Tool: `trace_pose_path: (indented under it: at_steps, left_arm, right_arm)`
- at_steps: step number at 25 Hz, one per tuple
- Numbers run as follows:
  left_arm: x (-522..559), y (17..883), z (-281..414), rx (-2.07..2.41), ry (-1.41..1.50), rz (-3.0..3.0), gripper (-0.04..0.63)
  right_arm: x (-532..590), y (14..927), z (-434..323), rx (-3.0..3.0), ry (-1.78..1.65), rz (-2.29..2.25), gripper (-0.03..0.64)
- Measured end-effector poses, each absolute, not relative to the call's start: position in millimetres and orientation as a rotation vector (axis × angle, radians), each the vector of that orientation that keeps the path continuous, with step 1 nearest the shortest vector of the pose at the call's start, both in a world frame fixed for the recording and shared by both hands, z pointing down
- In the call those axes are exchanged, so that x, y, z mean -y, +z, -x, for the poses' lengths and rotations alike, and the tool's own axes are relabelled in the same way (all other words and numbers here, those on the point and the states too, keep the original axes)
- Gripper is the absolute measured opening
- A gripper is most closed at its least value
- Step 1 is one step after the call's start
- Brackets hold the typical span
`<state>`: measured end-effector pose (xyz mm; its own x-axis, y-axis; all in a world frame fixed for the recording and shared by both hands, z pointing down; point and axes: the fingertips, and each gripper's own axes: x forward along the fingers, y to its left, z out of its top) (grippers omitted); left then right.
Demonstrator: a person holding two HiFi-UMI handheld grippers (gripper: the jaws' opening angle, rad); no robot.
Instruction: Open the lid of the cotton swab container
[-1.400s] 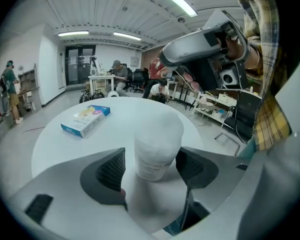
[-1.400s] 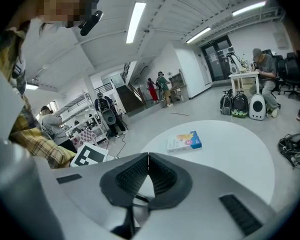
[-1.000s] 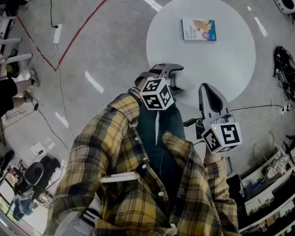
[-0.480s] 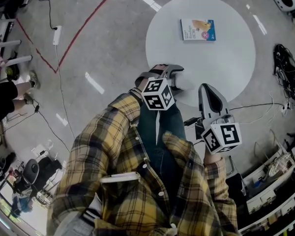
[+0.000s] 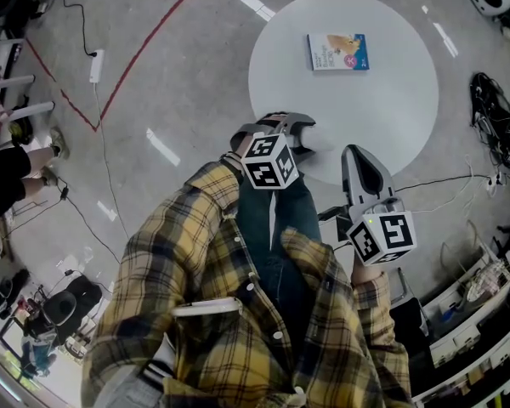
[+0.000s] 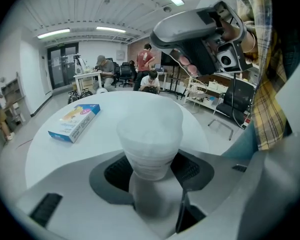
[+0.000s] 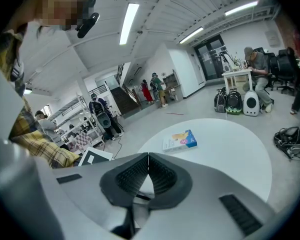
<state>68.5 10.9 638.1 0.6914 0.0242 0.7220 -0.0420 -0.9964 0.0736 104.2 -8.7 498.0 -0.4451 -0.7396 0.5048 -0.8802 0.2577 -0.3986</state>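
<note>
A white, translucent cotton swab container [image 6: 150, 134] stands upright at the near edge of the round white table [image 5: 391, 100]. My left gripper [image 6: 152, 176] has just been closing its jaws, and the container is between them, with both ribbed pads against its lower sides. In the head view the same container [image 5: 317, 140] shows as a pale shape between the left gripper's [image 5: 308, 138] fingers. My right gripper [image 5: 354, 153] hovers to the right over the table's edge, shut and holding nothing; in its own view the right gripper's [image 7: 148, 156] pads meet.
A blue and white box [image 5: 338, 51] lies flat on the far side of the table. Cables [image 5: 493, 117] and a red tape line [image 5: 144, 45] run over the floor. Shelving [image 5: 467, 330] stands at the lower right. People sit at desks [image 6: 105, 74] in the background.
The left gripper's fingers have drawn in around the container. Neither hand has shifted place; the right gripper stays shut.
</note>
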Motion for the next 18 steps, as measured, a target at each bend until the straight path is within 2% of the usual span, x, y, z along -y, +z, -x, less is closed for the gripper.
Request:
trace_pose_path:
  at_steps: [18]
  left_arm:
    - [-3.4,584.8,-80.6,0.012,1.1,-2.794,0.238]
  right_arm:
    - [23.7,467.1,-120.3,2.332,0.893,-1.569,0.017]
